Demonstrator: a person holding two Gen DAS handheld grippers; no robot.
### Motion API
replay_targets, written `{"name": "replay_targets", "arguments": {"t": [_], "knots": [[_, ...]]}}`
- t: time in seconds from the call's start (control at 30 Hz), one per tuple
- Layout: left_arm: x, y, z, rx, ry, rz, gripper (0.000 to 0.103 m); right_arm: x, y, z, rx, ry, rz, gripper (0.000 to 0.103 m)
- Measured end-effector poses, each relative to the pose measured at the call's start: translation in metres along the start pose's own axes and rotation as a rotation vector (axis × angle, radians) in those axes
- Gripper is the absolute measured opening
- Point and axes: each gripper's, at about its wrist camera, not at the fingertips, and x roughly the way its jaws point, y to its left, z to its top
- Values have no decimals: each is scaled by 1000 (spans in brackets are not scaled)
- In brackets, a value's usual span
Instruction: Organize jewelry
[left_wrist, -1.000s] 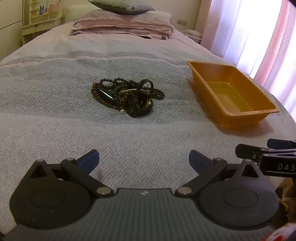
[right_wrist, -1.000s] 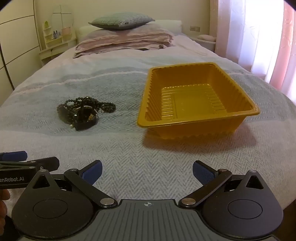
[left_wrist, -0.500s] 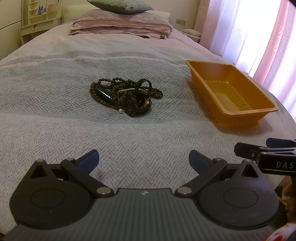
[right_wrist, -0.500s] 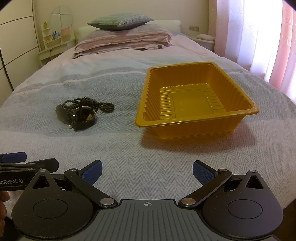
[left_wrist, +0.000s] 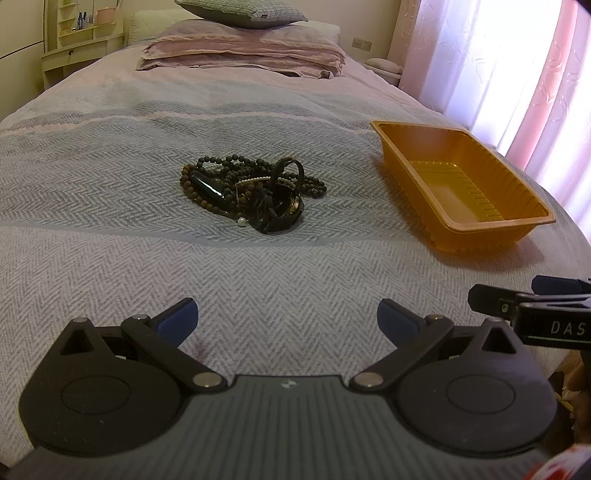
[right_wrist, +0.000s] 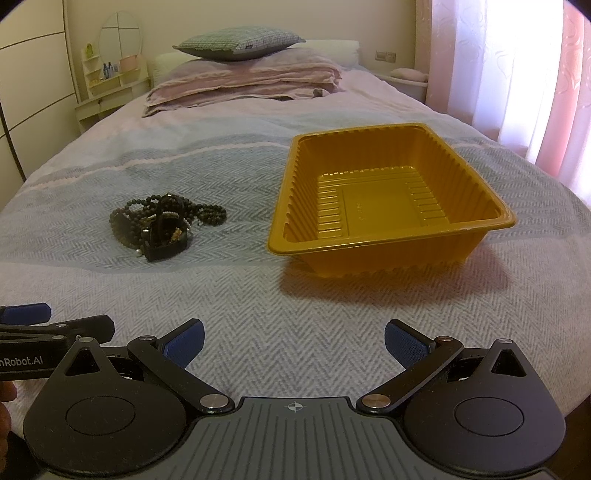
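A tangled pile of jewelry, dark bead strands and a black strap piece, lies on the grey herringbone bedspread. To its right stands an orange plastic tray with nothing in it. My left gripper hovers open over the bedspread, well short of the pile. My right gripper is open too, short of the tray's near wall. Each gripper's tip shows at the edge of the other's view.
Folded pink bedding and a checked pillow are stacked at the head of the bed. A shelf unit with a round mirror stands at the far left wall. Pink curtains hang along the right side, close to the bed's edge.
Both grippers have crept slightly forward and to the right; the pile and tray sit a little nearer in view. Both grippers stay open.
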Motion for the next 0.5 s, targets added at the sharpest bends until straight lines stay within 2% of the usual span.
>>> {"name": "replay_targets", "arguments": {"t": [0.5], "knots": [[-1,1,-1,-1,1,0,102,1,-1,0,1,0,-3,103]]}}
